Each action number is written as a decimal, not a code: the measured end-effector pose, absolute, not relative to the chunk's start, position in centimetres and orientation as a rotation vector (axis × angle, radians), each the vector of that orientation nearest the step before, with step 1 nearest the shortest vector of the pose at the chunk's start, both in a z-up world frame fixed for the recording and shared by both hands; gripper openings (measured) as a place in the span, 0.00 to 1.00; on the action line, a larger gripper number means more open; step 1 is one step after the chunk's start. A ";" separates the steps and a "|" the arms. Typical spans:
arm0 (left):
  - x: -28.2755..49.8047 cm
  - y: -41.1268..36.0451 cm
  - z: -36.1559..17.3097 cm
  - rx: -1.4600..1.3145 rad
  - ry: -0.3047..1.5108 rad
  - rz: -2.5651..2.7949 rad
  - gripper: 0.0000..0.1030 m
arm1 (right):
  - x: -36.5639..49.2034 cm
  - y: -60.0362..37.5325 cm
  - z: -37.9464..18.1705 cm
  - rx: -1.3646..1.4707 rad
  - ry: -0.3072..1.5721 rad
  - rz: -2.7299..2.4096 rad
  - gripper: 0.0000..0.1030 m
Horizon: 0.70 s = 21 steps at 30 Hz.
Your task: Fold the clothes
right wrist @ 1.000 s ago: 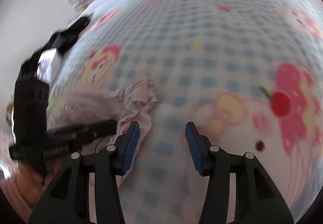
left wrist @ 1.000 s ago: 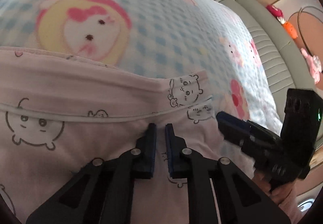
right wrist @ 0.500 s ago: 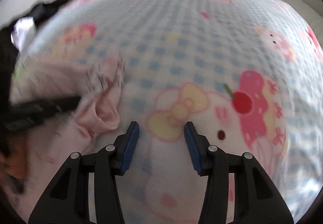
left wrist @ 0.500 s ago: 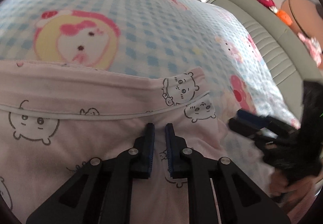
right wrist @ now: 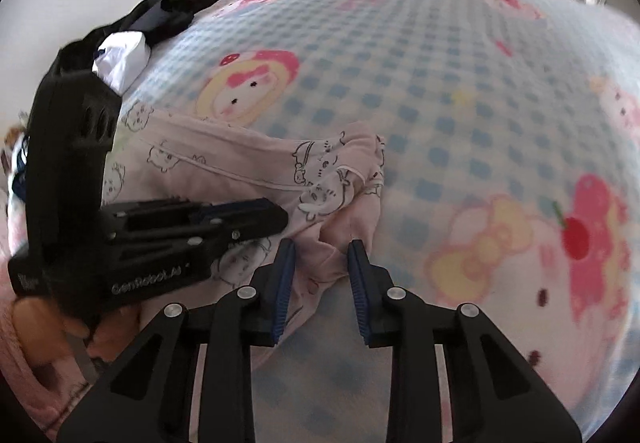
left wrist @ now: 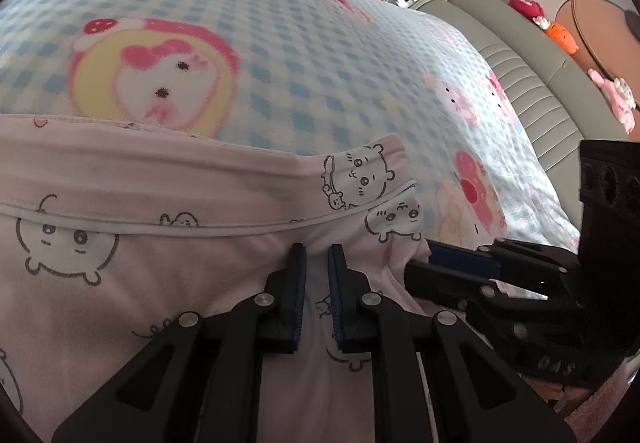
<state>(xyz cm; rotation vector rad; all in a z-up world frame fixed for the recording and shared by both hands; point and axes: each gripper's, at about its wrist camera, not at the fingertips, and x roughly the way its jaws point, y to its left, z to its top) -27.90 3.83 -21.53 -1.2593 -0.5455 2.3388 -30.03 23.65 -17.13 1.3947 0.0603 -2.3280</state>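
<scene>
Pink garment [left wrist: 168, 283] is pinched in the left gripper [left wrist: 317, 257]'s jaws, bunched between the right gripper [right wrist: 320, 255]'s closing jaws.

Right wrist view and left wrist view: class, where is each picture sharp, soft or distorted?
Right wrist view: gripper crisp, blanket softly blurred, edges bowed by fisheye. Left wrist view: gripper and pink garment sharp, far blanket softer, dark corners.

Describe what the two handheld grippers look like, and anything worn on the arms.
Both are matte black plastic. Each has two angular fingers with silver rivets and ribbed blue pads. The left gripper carries white "GenRobot.AI" lettering on its side, readable in the right wrist view. The right gripper has a boxy black body with round holes. A fuzzy pink sleeve shows behind the left gripper.
</scene>
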 end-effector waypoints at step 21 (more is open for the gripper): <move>-27.9 3.5 -21.5 -1.259 -0.618 2.303 0.15 | -26.2 29.3 -13.5 1.293 -0.054 -2.553 0.05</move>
